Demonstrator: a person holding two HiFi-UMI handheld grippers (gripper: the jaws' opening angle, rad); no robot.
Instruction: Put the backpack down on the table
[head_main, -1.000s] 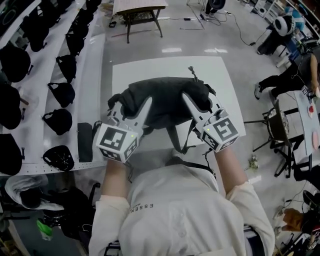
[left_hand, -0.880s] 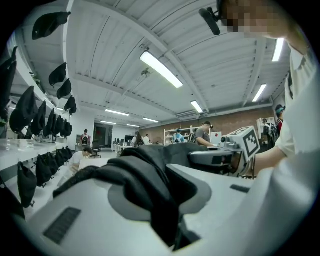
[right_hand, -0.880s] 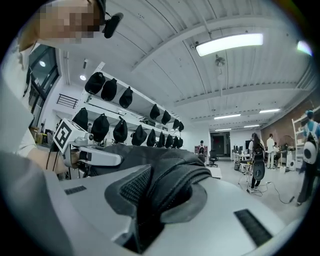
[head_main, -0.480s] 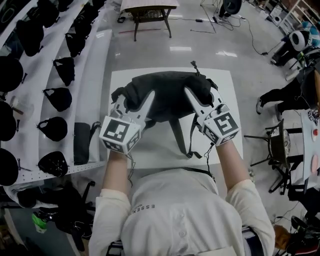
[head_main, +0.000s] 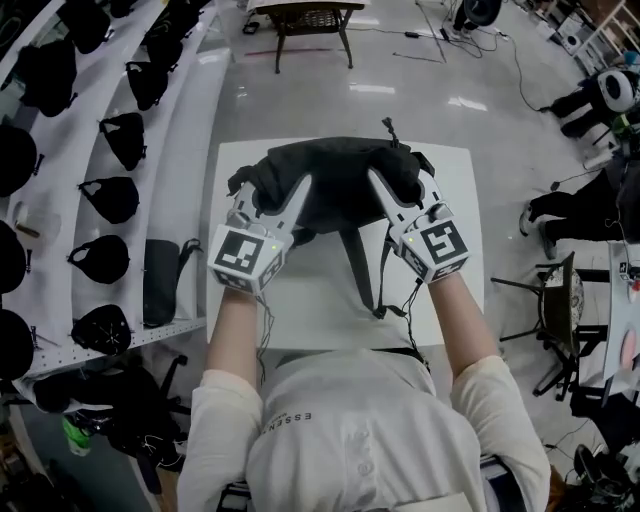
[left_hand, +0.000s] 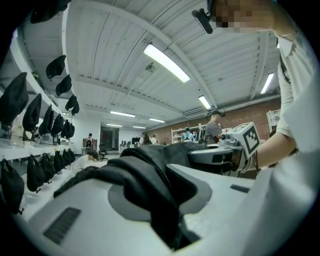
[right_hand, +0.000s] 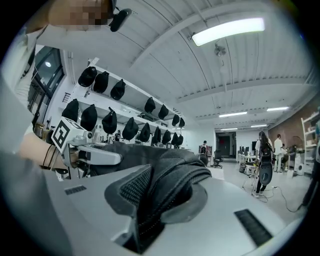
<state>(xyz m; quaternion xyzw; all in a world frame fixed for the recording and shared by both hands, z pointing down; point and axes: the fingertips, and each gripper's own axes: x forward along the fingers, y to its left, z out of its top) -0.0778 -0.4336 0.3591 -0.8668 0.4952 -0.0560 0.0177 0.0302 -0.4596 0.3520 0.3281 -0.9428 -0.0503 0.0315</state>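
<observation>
White table (head_main: 300, 300) sits mid-frame in the head view. Glossy grey floor (head_main: 300, 100) surrounds it, and wall shelves (head_main: 190, 130) of dark bags (head_main: 110, 198) run down the left edge. We hold the black backpack (head_main: 335, 180) over the table's far half with a gripper on each side. The left gripper (head_main: 272, 195) is on its left flank and the right gripper (head_main: 402, 190) on its right flank. Both point away from us, roughly level. The shoulder straps (head_main: 355, 265) trail from the pack toward us across the bare tabletop. We can't tell from this view whether the pack's underside touches the table. A seated person (head_main: 575, 205) is at far right, well apart from the table.

Left gripper view: the jaws are clenched on a thick fold of black pack fabric, which bulges up between them. The right gripper's marker cube (left_hand: 248, 139) shows across the pack at right. Shelved bags are at left and strip lights (left_hand: 166, 62) are on the ceiling.

Right gripper view: the jaws are clamped on a padded mesh section of the pack, with the fabric pinched in the gap. The left gripper's cube (right_hand: 61, 134) shows at left, beyond the pack, with shelved bags behind it.
</observation>
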